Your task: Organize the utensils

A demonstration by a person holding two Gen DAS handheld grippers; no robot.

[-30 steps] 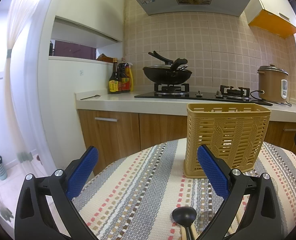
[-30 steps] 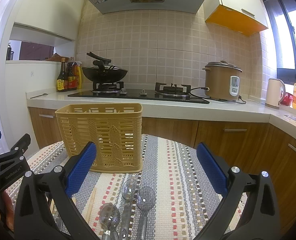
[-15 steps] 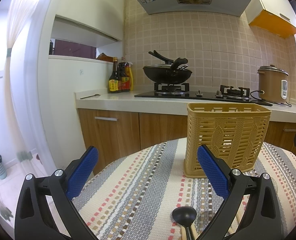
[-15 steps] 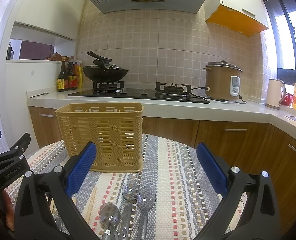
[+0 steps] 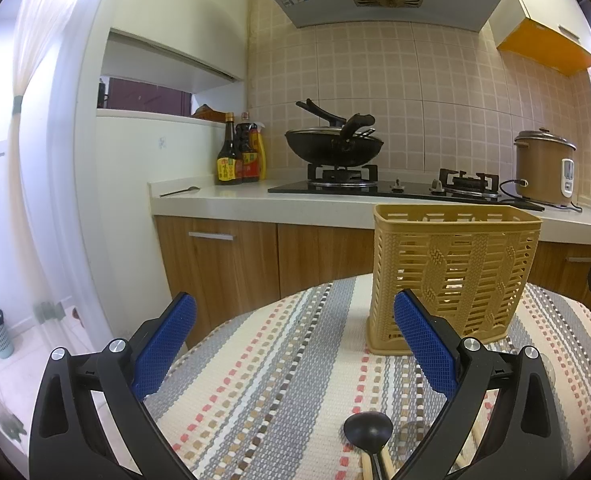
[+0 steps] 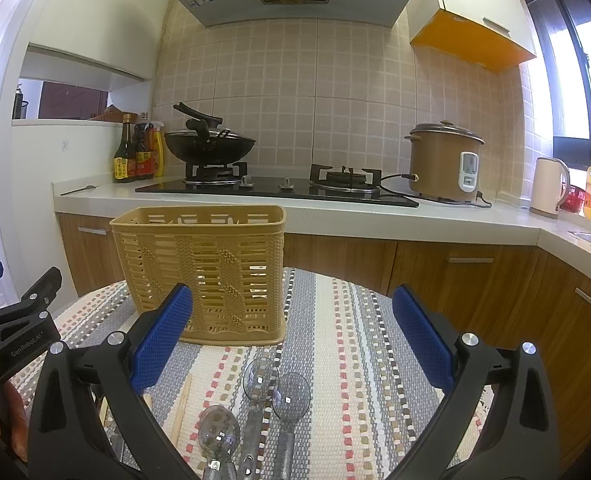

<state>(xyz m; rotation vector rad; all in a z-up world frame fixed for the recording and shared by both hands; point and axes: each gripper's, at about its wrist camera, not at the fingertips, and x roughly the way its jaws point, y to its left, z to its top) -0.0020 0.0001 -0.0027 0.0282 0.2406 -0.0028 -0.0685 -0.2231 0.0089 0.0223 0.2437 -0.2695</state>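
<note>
- Two views to work from. Through the left wrist camera, my left gripper [image 5: 293, 354] hangs over the striped cloth [image 5: 263, 380] with fingers spread wide and nothing between them. A black spoon [image 5: 367, 429] lies just below it, near enough, I judge, for a short dip. The basket [image 5: 453, 276] stands upright ahead to the right, open top free for dropping utensils in.
- Through the right wrist camera, my right gripper [image 6: 291, 338] is likewise spread and empty. Three clear spoons [image 6: 271, 396] lie side by side beneath it, chopsticks [image 6: 181, 410] to their left, all in front of the basket.
</note>
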